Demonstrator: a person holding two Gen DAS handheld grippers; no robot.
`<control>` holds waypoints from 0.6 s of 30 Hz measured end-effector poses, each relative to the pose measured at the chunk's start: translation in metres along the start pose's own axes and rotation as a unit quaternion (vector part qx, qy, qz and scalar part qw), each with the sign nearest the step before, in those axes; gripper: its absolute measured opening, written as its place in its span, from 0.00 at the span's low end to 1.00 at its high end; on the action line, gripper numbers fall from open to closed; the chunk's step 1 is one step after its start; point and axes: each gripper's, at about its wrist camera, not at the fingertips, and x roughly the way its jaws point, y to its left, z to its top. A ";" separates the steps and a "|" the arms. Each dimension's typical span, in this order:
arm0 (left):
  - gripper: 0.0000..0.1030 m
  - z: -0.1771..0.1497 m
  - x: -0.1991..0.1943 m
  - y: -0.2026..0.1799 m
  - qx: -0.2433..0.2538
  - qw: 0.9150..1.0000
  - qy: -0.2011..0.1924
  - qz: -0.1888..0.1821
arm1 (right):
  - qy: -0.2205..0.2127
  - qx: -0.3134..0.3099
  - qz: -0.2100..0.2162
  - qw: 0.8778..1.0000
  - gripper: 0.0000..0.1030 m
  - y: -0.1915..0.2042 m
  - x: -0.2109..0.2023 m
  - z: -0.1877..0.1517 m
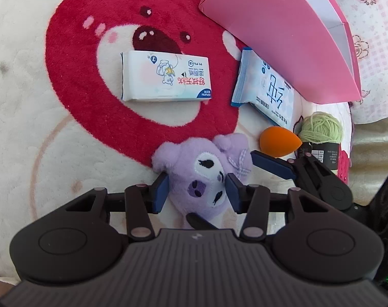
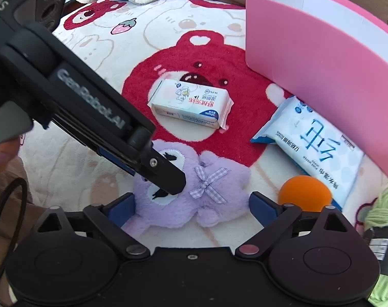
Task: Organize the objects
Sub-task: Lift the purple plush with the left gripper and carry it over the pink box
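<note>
Both wrist views close, angled steeply down, sharing purple plush (image 1: pixel 206 176) (image 2: pixel 194 194) on the rug (image 1: pixel 66 76) (image 2: pixel 219 153)

We see our left matte-black plastic two-finger gripper (image 1: pixel 197 192) with dark-blue rubber pads, round caps and pale pivot pins on its links. Our right black gripper (image 2: pixel 191 206) matches it, with silver and reddish pivot discs and a small centre screw. Grey "GenRobot.AI" lettering marks one body; a thin black cable (image 2: pixel 7 220) loops beside what may be a brown sleeve (image 2: pixel 7 171).
</note>
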 end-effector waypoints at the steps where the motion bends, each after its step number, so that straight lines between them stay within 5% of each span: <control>1: 0.45 0.000 0.000 0.000 0.001 1.000 0.000 0.000 | -0.001 0.003 0.003 1.000 0.96 -0.001 0.002 -0.001; 18: 0.43 -0.009 -0.025 -0.023 0.061 0.997 -0.034 -0.025 | -0.048 0.069 -0.050 0.995 0.82 0.019 -0.021 -0.006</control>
